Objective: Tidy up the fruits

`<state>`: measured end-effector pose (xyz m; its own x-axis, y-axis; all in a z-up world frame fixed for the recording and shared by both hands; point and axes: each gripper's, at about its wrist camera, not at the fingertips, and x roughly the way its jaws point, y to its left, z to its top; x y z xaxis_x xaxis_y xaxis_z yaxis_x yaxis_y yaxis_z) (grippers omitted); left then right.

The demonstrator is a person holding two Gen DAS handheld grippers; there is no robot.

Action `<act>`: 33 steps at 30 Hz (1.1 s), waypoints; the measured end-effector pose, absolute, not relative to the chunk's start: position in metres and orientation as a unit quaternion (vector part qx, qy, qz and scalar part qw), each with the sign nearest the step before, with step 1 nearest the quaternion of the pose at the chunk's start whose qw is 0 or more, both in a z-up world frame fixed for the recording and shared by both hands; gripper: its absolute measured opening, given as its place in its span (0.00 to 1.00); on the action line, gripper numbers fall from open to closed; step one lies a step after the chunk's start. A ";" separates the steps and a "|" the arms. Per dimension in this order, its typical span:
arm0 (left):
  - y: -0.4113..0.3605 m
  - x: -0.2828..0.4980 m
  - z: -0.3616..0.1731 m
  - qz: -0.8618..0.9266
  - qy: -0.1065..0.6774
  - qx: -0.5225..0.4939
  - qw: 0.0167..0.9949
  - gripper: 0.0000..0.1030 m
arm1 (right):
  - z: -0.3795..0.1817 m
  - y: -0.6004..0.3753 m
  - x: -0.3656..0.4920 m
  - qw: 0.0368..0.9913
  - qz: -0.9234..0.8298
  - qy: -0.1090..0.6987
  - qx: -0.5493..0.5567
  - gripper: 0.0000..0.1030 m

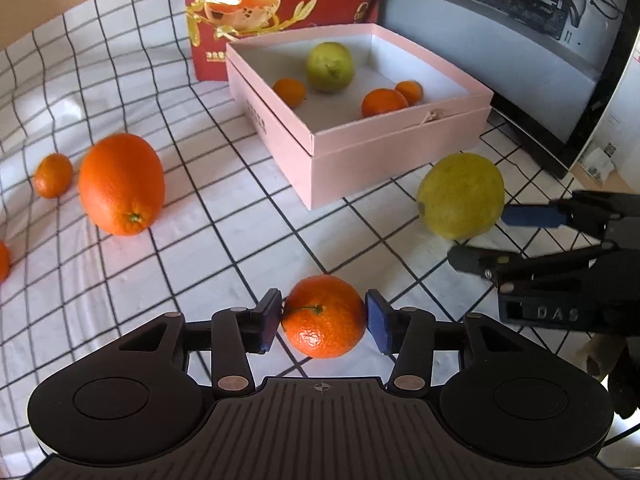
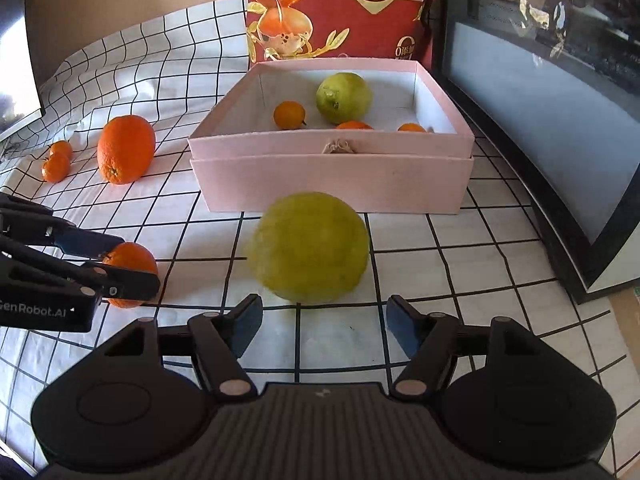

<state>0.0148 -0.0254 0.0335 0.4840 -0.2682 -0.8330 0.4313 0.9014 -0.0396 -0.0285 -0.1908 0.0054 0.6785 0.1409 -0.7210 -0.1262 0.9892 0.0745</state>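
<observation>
A small mandarin [image 1: 324, 316] with a green stem rests on the checked cloth between the pads of my left gripper [image 1: 324, 322]. The jaws stand open, with the pads close at either side of it. From the right wrist view the same mandarin [image 2: 134, 262] shows between the left gripper's fingers [image 2: 120, 240]. My right gripper [image 2: 325, 314] is open, and a large yellow-green citrus [image 2: 308, 246] lies just past its fingertips. In the left wrist view that citrus [image 1: 460, 196] sits beside the right gripper [image 1: 478, 237]. The pink box [image 1: 360, 168] holds a green fruit and three small oranges.
A big orange [image 1: 122, 184] and a small mandarin [image 1: 53, 175] lie on the cloth to the left, with another orange cut off at the frame edge. A red printed bag [image 2: 340, 8] stands behind the pink box [image 2: 332, 184]. A black-framed screen [image 2: 540, 120] lines the right side.
</observation>
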 end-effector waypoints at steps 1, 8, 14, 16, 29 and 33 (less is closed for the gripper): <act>-0.024 0.014 0.031 -0.204 0.466 0.084 0.857 0.50 | 0.007 -0.191 -0.029 0.917 0.074 0.392 0.010 0.67; -0.016 0.008 0.028 -0.191 0.457 0.082 0.865 0.49 | 0.014 -0.177 -0.020 0.922 0.075 0.378 -0.040 0.68; 0.015 -0.007 0.029 -0.159 0.462 0.051 0.871 0.49 | 0.014 -0.162 -0.011 0.924 0.074 0.361 -0.103 0.68; 0.021 -0.011 0.028 -0.158 0.462 0.040 0.872 0.49 | 0.011 -0.158 -0.006 0.921 0.075 0.364 -0.119 0.67; 0.028 -0.013 0.027 -0.149 0.457 0.026 0.877 0.49 | 0.019 -0.152 0.002 0.907 0.100 0.406 -0.052 0.62; 0.028 -0.013 0.027 -0.152 0.457 0.027 0.876 0.49 | 0.027 -0.142 -0.010 0.902 0.137 0.409 -0.011 0.62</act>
<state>-0.0127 0.0284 0.0266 0.5369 -0.2411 -0.8084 0.2904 0.9525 -0.0912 -0.0105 -0.1416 0.0273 0.6287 0.2383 -0.7402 -0.2556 0.9623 0.0927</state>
